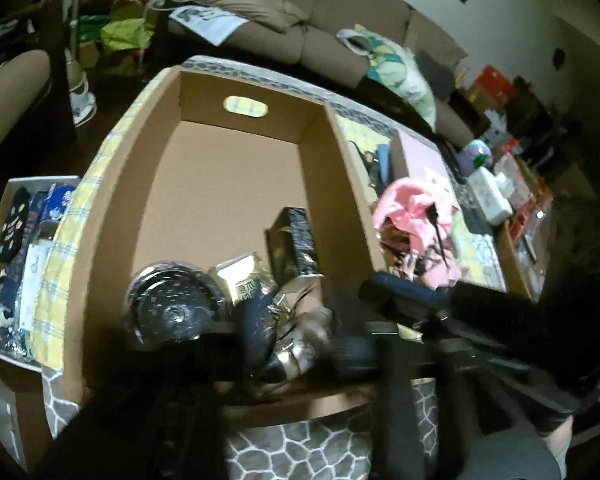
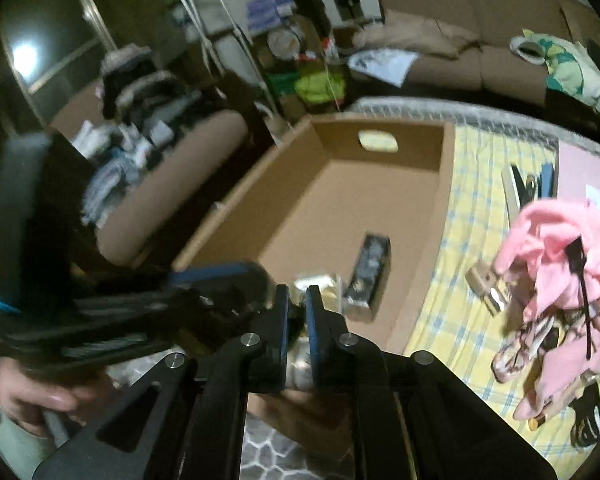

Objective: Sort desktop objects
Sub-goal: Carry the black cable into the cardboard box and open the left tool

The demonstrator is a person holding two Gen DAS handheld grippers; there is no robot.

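Observation:
A big cardboard box (image 1: 236, 184) stands open on the yellow checked tablecloth (image 2: 452, 240). Inside at its near end lie a black round lid (image 1: 172, 308), a gold packet (image 1: 244, 276) and a dark upright carton (image 1: 296, 240), which also shows in the right wrist view (image 2: 370, 276). My left gripper (image 1: 300, 340) sits low over the box's near edge with a shiny wrapped packet (image 1: 304, 332) between its dark fingers; blur hides the grip. My right gripper (image 2: 296, 308) is over the same near corner, its blue-padded jaws nearly shut with a pale packet (image 2: 300, 360) between them.
A pink cloth heap (image 2: 556, 280) with straps lies right of the box, by a pink board (image 2: 588, 168) and dark tools (image 2: 528, 188). A white tray of socks (image 1: 16, 248) sits left of the box. A brown sofa (image 1: 340, 20) runs behind the table.

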